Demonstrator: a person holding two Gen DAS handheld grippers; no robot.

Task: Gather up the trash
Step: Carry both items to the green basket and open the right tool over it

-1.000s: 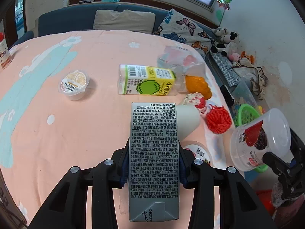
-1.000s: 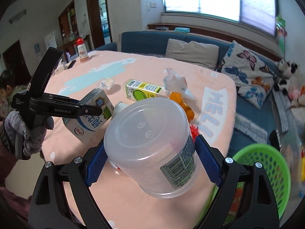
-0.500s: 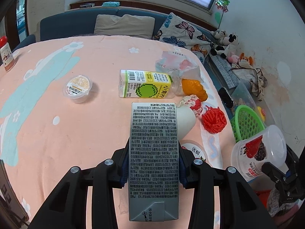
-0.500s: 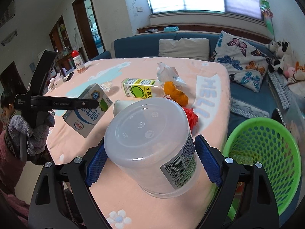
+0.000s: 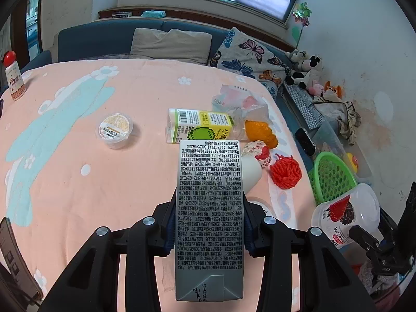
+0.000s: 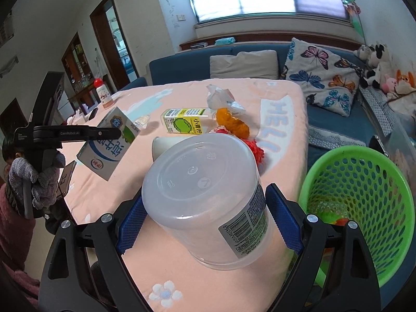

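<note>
My left gripper (image 5: 209,230) is shut on a grey milk carton (image 5: 209,208) and holds it above the pink table (image 5: 78,182). In the right wrist view the same carton (image 6: 109,143) hangs over the table's left side. My right gripper (image 6: 208,221) is shut on a clear plastic tub (image 6: 208,197) near the table's corner, left of the green basket (image 6: 364,208). The tub (image 5: 345,215) and the basket (image 5: 332,176) also show at the right in the left wrist view.
On the table lie a yellow-green juice box (image 5: 199,127), a small lidded cup (image 5: 115,130), an orange wrapper (image 5: 260,132), a red net ball (image 5: 286,173), a white paper cup (image 5: 251,173) and a crumpled bag (image 5: 236,98). A sofa (image 5: 156,31) stands behind.
Both grippers have drawn back and up from the table with their loads. The right gripper with the tub has swung toward the green basket, which now shows larger.
</note>
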